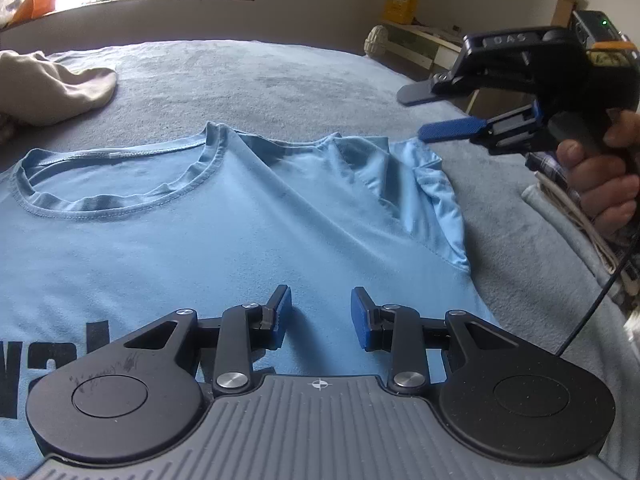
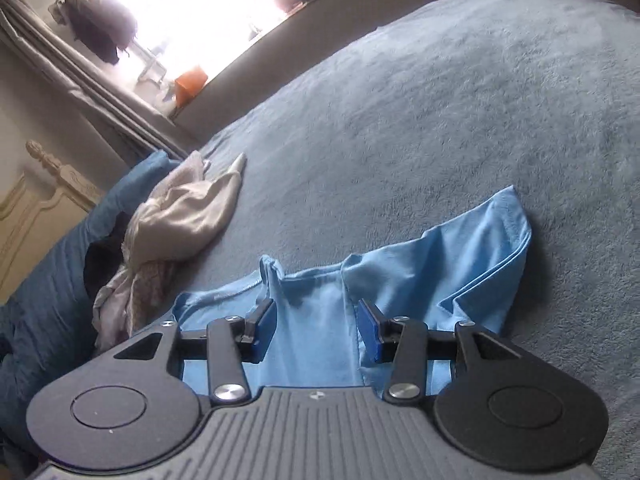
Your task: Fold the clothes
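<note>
A light blue T-shirt (image 1: 240,220) lies front up on the bed, with its round collar (image 1: 120,204) at the left and black lettering (image 1: 40,364) at the lower left. Its short sleeve (image 1: 436,192) is creased and partly tucked at the right. My left gripper (image 1: 322,300) hovers open over the chest, nothing between its blue pads. A hand holds my right gripper (image 1: 414,114) in the air above the sleeve, jaws apart and empty. In the right wrist view, the right gripper (image 2: 316,312) stands open over the shoulder of the T-shirt (image 2: 460,264).
A grey-blue fleece blanket (image 1: 280,80) covers the bed. A crumpled beige garment (image 1: 52,88) (image 2: 188,216) lies at the far left, next to a blue quilt (image 2: 48,280). Folded grey and plaid clothes (image 1: 568,216) sit at the right edge. A black cable (image 1: 592,308) hangs there.
</note>
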A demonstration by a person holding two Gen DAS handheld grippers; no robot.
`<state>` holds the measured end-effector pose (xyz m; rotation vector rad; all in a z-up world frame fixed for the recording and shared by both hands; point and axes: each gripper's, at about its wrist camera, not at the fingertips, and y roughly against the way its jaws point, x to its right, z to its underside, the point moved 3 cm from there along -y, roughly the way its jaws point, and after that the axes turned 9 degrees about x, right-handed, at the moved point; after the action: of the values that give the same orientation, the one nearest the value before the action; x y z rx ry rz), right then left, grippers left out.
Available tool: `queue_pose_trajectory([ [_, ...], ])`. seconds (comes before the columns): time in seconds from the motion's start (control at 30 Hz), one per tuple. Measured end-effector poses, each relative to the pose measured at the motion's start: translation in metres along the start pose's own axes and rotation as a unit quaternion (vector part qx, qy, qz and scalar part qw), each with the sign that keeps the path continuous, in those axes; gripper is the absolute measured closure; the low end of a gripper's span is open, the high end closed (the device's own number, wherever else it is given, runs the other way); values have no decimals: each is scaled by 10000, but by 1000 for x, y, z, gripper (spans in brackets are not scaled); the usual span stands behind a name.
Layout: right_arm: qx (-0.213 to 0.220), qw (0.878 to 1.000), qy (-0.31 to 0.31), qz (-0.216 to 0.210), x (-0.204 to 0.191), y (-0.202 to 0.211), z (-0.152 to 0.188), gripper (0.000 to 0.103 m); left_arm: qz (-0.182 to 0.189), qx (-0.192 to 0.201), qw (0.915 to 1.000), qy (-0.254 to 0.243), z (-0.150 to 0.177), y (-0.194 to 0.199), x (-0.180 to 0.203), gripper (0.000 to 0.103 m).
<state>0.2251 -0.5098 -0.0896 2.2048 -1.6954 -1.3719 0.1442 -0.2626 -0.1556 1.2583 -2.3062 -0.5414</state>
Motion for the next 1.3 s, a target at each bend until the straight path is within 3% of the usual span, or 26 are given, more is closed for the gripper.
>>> queue_pose_trajectory([
  [0.13,394,9969,-412,541,38,28,-1,55,-60,3,10000,-69,5,-3,1,71],
  [0.3,58,9921,-817,952,68,12,20,59,-84,-48,9999,-63,4,-4,0,71],
  [0.47,-107,9983,-543,155,29,-6,28,60,-137,-17,9999,-41,7,-3,2,70],
  [0.6,-122,9973,-684,-233,20,-8,23,60,-142,5,9999,-1,9,-1,1,70],
  [0.8,483,9928,-1080,161,50,22,14,60,-105,-15,9999,67,8,-2,-3,70],
  [0.93,376,9905,-1206,535,66,15,24,59,-115,-34,9999,63,8,-3,-2,70],
  [1.27,171,9913,-1158,594,67,-9,36,61,-136,-21,9999,96,8,-4,-3,70],
  [1.3,167,9918,-1138,550,65,-9,37,67,-138,-21,9999,98,8,-4,-3,70],
])
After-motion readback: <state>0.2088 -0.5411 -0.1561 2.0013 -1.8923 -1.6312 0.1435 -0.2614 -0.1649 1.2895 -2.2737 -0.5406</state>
